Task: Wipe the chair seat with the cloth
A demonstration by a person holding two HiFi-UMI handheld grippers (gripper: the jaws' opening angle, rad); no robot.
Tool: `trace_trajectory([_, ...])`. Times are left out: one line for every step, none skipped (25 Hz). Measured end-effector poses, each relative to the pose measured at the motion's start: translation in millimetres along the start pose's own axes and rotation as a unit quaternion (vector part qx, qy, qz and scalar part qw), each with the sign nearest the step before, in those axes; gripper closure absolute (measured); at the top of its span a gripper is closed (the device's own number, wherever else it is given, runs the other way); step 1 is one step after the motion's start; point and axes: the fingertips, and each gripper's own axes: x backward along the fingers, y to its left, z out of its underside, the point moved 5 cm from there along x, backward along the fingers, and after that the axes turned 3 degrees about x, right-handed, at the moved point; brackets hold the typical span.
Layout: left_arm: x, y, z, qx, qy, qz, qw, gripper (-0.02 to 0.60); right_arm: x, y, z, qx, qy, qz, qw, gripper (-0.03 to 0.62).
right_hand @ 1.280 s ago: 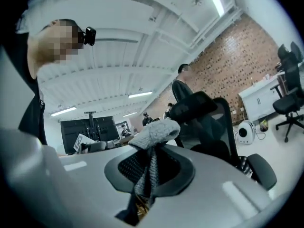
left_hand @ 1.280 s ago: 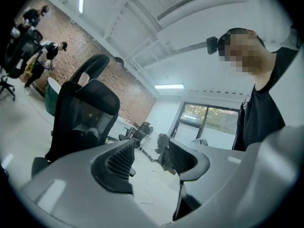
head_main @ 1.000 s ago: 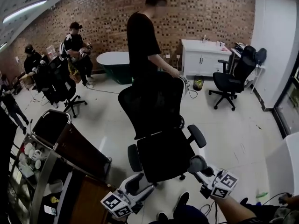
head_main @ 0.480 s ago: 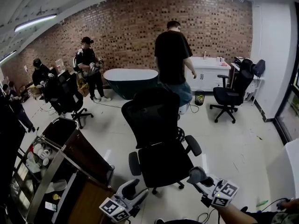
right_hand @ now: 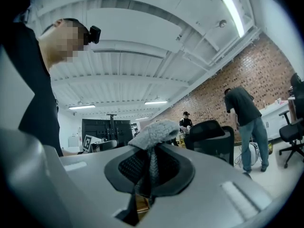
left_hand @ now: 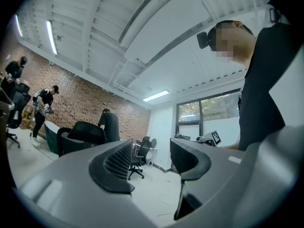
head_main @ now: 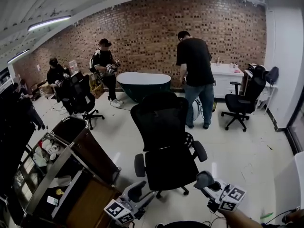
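Observation:
The black mesh office chair [head_main: 164, 127] stands mid-floor, its seat [head_main: 171, 167] facing me. My right gripper [head_main: 209, 183] hangs just off the seat's front right corner. In the right gripper view its jaws [right_hand: 149, 167] are shut on a grey fuzzy cloth [right_hand: 154, 131] that bulges above them. My left gripper [head_main: 137, 191] is below the seat's front left corner, apart from it. In the left gripper view [left_hand: 151, 163] its jaws are closing with a gap and nothing between them. Both grippers point upward, so their views show mostly ceiling.
A person in a black shirt [head_main: 195, 80] stands behind the chair with back turned. A wheeled cart [head_main: 71, 160] with cups sits at my left. Farther off are other black chairs [head_main: 244, 101], a green bathtub [head_main: 142, 84], a white cabinet [head_main: 230, 75] and people by the brick wall.
The standing person has walked from behind the chair toward the right. My view has lifted and the chair sits farther from me. Both grippers stay low by the seat's front.

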Motion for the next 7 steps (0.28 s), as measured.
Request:
trace_trajectory([0,-1,0,-0.004,0.000,-0.002,1.0000,0.313,1,-1,-2,0.001,-0.003,-0.002,1.000,0.565])
trace_trajectory([0,-1,0,-0.007,0.000,-0.004,1.0000,0.313,1,-2,-4,0.004,-0.007,-0.003,1.000,0.565])
trace_trajectory([0,-2,0,-0.009,-0.001,-0.007,0.9999,0.313,2,-3,-7,0.007,-0.011,-0.005,1.000,0.565])
trace_trajectory([1,-2,0,-0.011,-0.003,-0.009,0.9999,0.313,2,-4,-10,0.010,-0.016,-0.006,1.000,0.565])
trace_trajectory([2,-2,-1,-0.012,-0.006,-0.012,0.9998,0.313,2,-5,-14,0.013,-0.022,-0.008,1.000,0.565])
trace_trajectory([3,-1,-2,-0.014,-0.009,-0.014,0.9998,0.313,2,-6,-18,0.017,-0.028,-0.009,0.999,0.565])
trace_trajectory([4,-1,-3,-0.016,-0.012,-0.016,0.9997,0.313,1,-7,-22,0.021,-0.035,-0.011,0.999,0.565])
